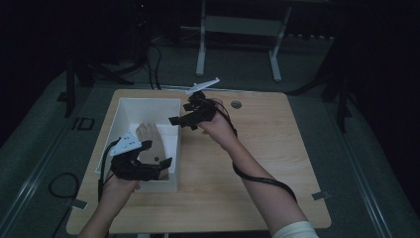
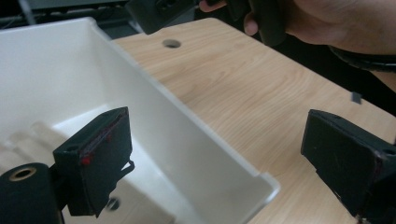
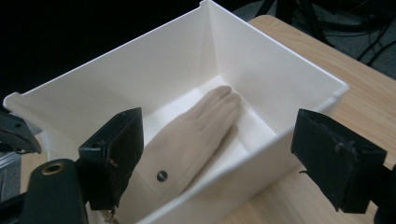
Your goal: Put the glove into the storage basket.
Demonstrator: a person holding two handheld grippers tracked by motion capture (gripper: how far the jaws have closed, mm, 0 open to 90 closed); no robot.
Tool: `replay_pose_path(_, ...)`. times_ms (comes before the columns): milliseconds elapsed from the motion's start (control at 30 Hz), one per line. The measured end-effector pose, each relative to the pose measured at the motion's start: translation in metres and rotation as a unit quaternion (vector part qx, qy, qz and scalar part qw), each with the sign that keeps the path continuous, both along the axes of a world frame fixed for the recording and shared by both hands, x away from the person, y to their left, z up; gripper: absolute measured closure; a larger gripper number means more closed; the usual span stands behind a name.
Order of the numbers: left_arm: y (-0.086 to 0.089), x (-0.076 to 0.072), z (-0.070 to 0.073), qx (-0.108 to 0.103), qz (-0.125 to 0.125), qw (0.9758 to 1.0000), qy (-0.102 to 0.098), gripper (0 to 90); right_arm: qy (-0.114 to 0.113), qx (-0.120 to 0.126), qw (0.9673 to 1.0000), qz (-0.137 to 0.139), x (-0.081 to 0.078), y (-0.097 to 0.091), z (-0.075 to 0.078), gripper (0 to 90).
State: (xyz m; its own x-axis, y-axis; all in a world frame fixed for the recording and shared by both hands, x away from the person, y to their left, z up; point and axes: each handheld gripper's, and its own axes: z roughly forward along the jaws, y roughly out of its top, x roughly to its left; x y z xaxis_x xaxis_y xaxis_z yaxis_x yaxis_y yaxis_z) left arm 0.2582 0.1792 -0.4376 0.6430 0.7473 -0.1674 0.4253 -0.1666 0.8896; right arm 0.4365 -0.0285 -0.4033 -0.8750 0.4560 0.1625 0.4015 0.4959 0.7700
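Beige glove in the white bin, both grippers wide apart over it

The beige glove (image 3: 196,135) lies flat on the floor of the white bin (image 1: 130,106), fingers toward the far wall – nothing touches it. The left gripper (image 1: 151,158) hangs over the bin's near end, jaws spread with nothing between the pads; in its own view one jaw sits over the bin's inside and the other over the wooden table (image 1: 257,148), straddling the wall. The right gripper (image 1: 185,116) hovers above the bin's far right rim, jaws likewise spread and empty – the glove shows between them, well below.
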Motion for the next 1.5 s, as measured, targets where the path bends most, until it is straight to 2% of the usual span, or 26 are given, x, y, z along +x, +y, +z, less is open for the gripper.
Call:
replay_pose_path(100, -0.013, -0.001, 0.007, 0.002, -0.015, 0.9999, -0.005, 9.5, -0.006, 0.003, 1.0, -0.004, -0.003, -0.011, 0.004, 17.1)
replay_pose_path(133, -0.023, -0.001, 0.009, 0.005, -0.032, 0.9995, -0.006, 9.5, -0.01, 0.006, 0.9999, -0.006, -0.005, -0.023, 0.006, 17.1)
replay_pose_path(200, -0.034, -0.002, 0.011, 0.022, -0.037, 0.9989, -0.019, 9.6, -0.016, 0.007, 0.9998, -0.01, -0.007, -0.035, 0.009, 17.1)
replay_pose_path(233, -0.034, -0.002, 0.011, 0.022, -0.037, 0.9989, -0.019, 9.9, -0.017, 0.009, 0.9998, -0.012, -0.008, -0.041, 0.009, 17.1)
replay_pose_path(267, -0.044, -0.003, 0.011, 0.016, -0.049, 0.9985, -0.019, 9.9, -0.019, 0.01, 0.9997, -0.013, -0.01, -0.047, 0.01, 17.1)
replay_pose_path(300, -0.044, -0.003, 0.011, 0.016, -0.049, 0.9985, -0.019, 9.9, -0.019, 0.01, 0.9997, -0.013, -0.01, -0.047, 0.01, 17.1)
replay_pose_path(333, -0.054, -0.003, 0.013, 0.014, -0.061, 0.9978, -0.021, 9.9, -0.021, 0.007, 0.9996, -0.015, -0.012, -0.059, 0.01, 17.1)
replay_pose_path(433, -0.063, -0.003, 0.014, 0.016, -0.071, 0.9971, -0.023, 9.9, -0.023, 0.005, 0.9996, -0.018, -0.014, -0.069, 0.009, 17.1)
replay_pose_path(467, -0.069, -0.003, 0.016, 0.009, -0.077, 0.9967, -0.022, 9.9, -0.024, 0.007, 0.9995, -0.021, -0.015, -0.079, 0.01, 17.1)
replay_pose_path(633, -0.085, -0.003, 0.017, 0.014, -0.096, 0.995, -0.021, 9.9, -0.028, 0.01, 0.9993, -0.023, -0.021, -0.097, 0.01, 16.6)
replay_pose_path(667, -0.092, -0.002, 0.016, 0.014, -0.104, 0.9943, -0.019, 9.9, -0.033, 0.003, 0.9991, -0.024, -0.024, -0.106, 0.009, 16.6)
replay_pose_path(700, -0.092, -0.002, 0.016, 0.014, -0.104, 0.9943, -0.019, 9.9, -0.035, 0.001, 0.9991, -0.025, -0.025, -0.11, 0.008, 16.6)
replay_pose_path(767, -0.098, -0.002, 0.013, 0.014, -0.109, 0.9938, -0.016, 9.9, -0.036, 0.002, 0.999, -0.027, -0.027, -0.115, 0.007, 16.6)
replay_pose_path(800, -0.107, 0.0, 0.009, 0.012, -0.118, 0.9929, -0.014, 9.9, -0.035, 0.01, 0.9989, -0.03, -0.029, -0.123, 0.004, 16.6)
replay_pose_path(833, -0.107, 0.0, 0.009, 0.012, -0.118, 0.9929, -0.014, 10.0, -0.035, 0.01, 0.9989, -0.03, -0.029, -0.123, 0.004, 16.6)
replay_pose_path(867, -0.111, 0.0, 0.007, 0.013, -0.122, 0.9924, -0.011, 10.5, -0.031, 0.013, 0.9989, -0.033, -0.031, -0.131, 0.0, 16.6)
replay_pose_path(1000, -0.13, 0.001, -0.006, 0.025, -0.143, 0.9894, -0.009, 10.6, -0.026, 0.012, 0.9988, -0.038, -0.035, -0.144, -0.011, 16.6)
replay_pose_path(1033, -0.13, 0.001, -0.006, 0.025, -0.143, 0.9894, -0.009, 10.6, -0.026, 0.012, 0.9988, -0.038, -0.035, -0.144, -0.011, 16.6)
replay_pose_path(1067, -0.138, 0.002, -0.012, 0.03, -0.151, 0.9881, -0.005, 10.6, -0.022, 0.016, 0.9988, -0.039, -0.037, -0.151, -0.016, 16.2)
replay_pose_path(1100, -0.138, 0.002, -0.012, 0.03, -0.151, 0.9881, -0.005, 10.6, -0.022, 0.014, 0.9988, -0.041, -0.038, -0.154, -0.019, 16.2)
replay_pose_path(1167, -0.148, 0.002, -0.02, 0.036, -0.162, 0.9861, 0.003, 10.6, -0.021, 0.009, 0.9989, -0.041, -0.041, -0.16, -0.026, 15.5)
replay_pose_path(1500, -0.169, 0.003, -0.045, 0.044, -0.184, 0.9818, 0.02, 10.5, -0.009, 0.01, 0.9986, -0.05, -0.052, -0.186, -0.055, 15.0)
